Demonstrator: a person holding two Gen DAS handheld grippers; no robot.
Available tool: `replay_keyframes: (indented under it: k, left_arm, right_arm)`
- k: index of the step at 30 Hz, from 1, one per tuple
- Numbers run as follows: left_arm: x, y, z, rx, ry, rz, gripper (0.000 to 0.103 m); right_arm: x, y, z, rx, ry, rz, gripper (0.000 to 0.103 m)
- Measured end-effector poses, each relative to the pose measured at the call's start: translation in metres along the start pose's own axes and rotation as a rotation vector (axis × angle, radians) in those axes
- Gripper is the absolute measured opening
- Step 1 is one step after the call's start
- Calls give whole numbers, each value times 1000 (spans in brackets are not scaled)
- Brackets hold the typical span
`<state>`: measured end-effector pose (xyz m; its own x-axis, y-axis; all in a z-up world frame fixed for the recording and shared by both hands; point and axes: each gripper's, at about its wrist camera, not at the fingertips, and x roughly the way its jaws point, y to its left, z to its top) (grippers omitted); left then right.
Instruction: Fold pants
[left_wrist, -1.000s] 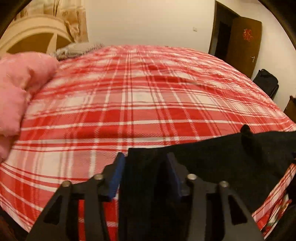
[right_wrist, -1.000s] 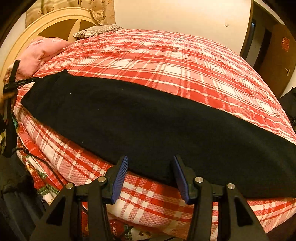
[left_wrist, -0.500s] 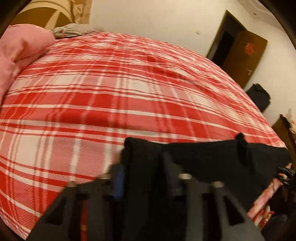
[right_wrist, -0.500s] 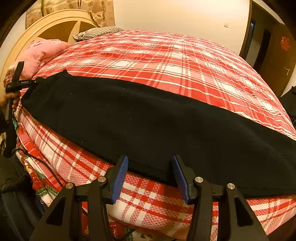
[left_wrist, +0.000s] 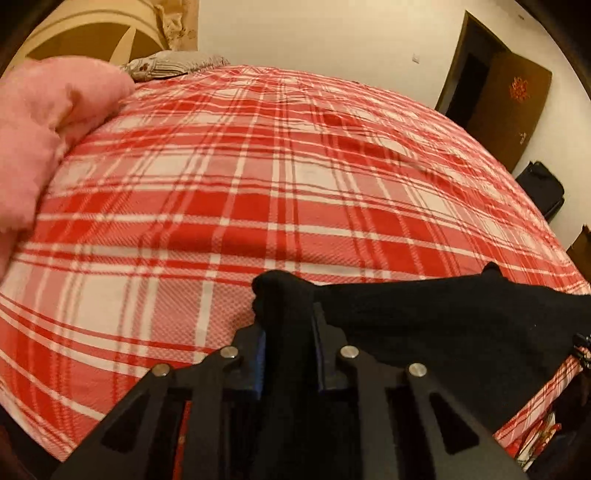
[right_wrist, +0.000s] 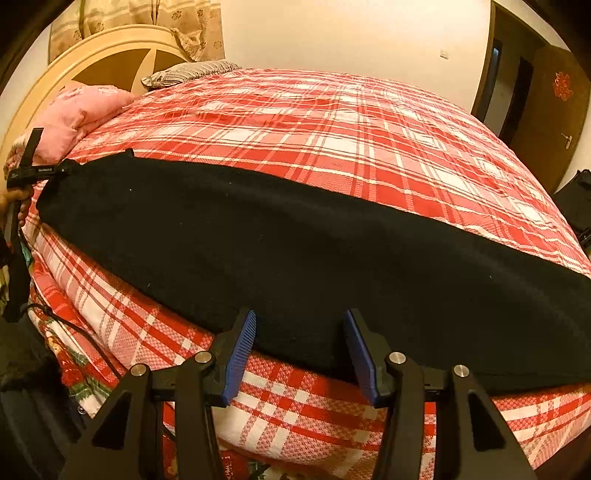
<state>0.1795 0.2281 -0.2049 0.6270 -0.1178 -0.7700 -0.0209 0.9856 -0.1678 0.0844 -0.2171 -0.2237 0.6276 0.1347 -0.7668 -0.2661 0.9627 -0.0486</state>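
Black pants (right_wrist: 295, 251) lie stretched lengthwise along the near edge of a red plaid bed (right_wrist: 332, 129). In the left wrist view one end of the pants (left_wrist: 424, 325) is bunched up between the blue pads of my left gripper (left_wrist: 288, 325). The pads press on the cloth, though the jaws are opening slightly. The right wrist view shows that left gripper (right_wrist: 37, 171) at the pants' far left end, held by a hand (right_wrist: 11, 201). My right gripper (right_wrist: 301, 332) stands open over the pants' near edge at mid-length, with only the cloth's edge showing between its fingers.
A pink quilt (left_wrist: 48, 122) and a striped pillow (left_wrist: 173, 66) lie by the curved headboard (right_wrist: 103, 62). A brown door (left_wrist: 517, 103) and a black bag (left_wrist: 541, 188) stand at the right. A black cable (right_wrist: 74, 328) hangs down the bed's side.
The left gripper's jaws closed onto the end of the pants, and the cloth there is now bunched up. The left view has shifted and rolled a little. The right gripper stayed still.
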Motion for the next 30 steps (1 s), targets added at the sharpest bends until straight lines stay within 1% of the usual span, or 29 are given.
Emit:
replay_keyframes:
  k: [1, 2, 4, 7, 9, 12, 15, 18, 20, 21, 22, 23, 25, 26, 28, 29, 30]
  left_arm:
    - [0, 0, -2, -2, -15, -2, 33]
    - [-1, 1, -2, -2, -20, -1, 36]
    - [-5, 4, -2, -14, -28, 6, 47]
    - [-22, 7, -3, -18, -76, -7, 48]
    - [-34, 7, -7, -12, -105, 2, 52]
    - [-49, 5, -19, -16, -122, -6, 54]
    - [-55, 0, -31, 2, -120, -7, 54]
    - [-49, -2, -34, 26, -102, 2, 54]
    - [-40, -3, -38, 29, -86, 43, 54]
    - [-35, -5, -39, 47, -89, 70, 54]
    - [-30, -8, -41, 75, -93, 107, 56]
    - [-24, -10, -42, 98, -94, 127, 59]
    - [-19, -4, -40, 74, -105, 101, 70]
    - [-16, 0, -38, 48, -101, 92, 73]
    - [-12, 1, -36, 47, -112, 103, 83]
    - [-10, 1, -37, 56, -117, 111, 85]
    - [-11, 4, -38, 39, -118, 101, 85]
  right_arm:
    - [0, 0, 0, -1, 0, 2, 52]
    - [0, 0, 0, 0, 0, 2, 52]
    - [0, 0, 0, 0, -1, 1, 52]
    - [0, 1, 0, -6, 0, -4, 52]
    - [0, 2, 0, -12, -2, -9, 52]
    - [0, 4, 0, -19, -1, -13, 52]
    - [1, 4, -1, -18, 0, -12, 52]
    - [0, 7, -1, -22, -1, -17, 52]
    - [0, 7, -1, -24, 0, -17, 52]
    - [0, 8, -1, -23, 0, -17, 52]
    - [0, 7, -1, -23, 0, -17, 52]
    - [1, 8, -2, -23, 1, -18, 52]
    - [1, 9, -2, -27, 1, -19, 53]
    - [2, 9, -2, -29, 1, -19, 53]
    - [2, 10, -3, -32, 0, -19, 54]
    - [2, 10, -3, -34, 1, -20, 54]
    - [2, 10, -3, -34, 1, -21, 54]
